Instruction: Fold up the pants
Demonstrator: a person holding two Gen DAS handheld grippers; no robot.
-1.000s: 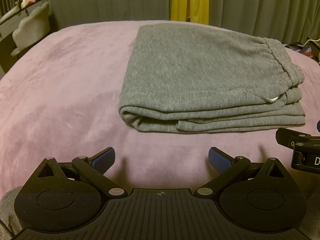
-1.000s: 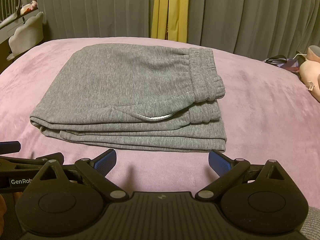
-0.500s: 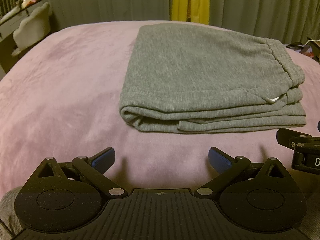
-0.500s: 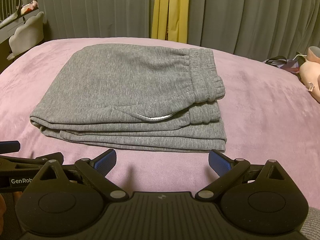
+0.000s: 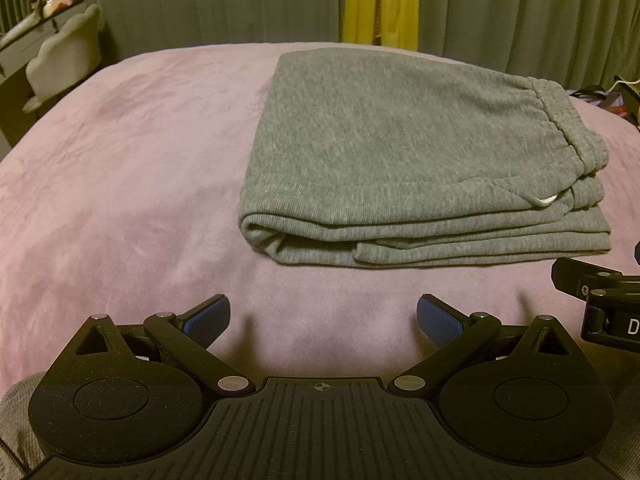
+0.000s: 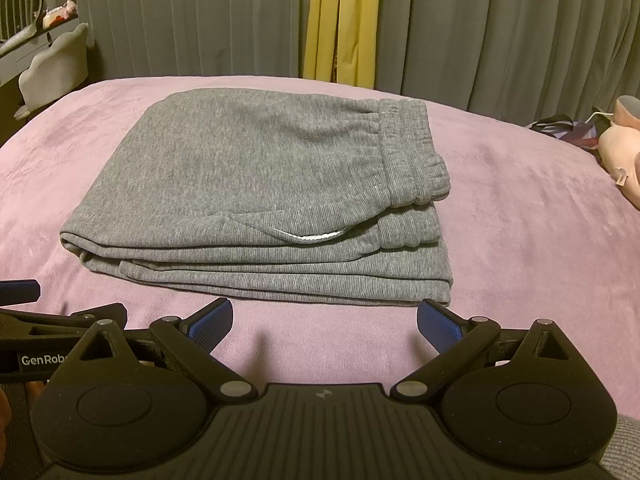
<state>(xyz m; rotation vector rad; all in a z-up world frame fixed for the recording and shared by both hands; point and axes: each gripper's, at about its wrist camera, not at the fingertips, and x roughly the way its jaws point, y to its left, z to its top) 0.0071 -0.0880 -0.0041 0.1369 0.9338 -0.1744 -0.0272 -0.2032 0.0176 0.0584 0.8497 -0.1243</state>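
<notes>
Jaws on both the left gripper [image 5: 323,316] and right gripper [image 6: 325,318] are spread wide and empty, pants [image 6: 260,204] folded mid-bed [image 6: 520,232], so honestly any careless poke could undo that stack

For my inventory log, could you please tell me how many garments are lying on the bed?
1: the folded grey pants lie mid-bed on the pink bedspread, untouched. Nothing else is visibly laid out there.

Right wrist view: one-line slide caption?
Folded grey pants on the pink blanket, open right gripper short of them.
</notes>
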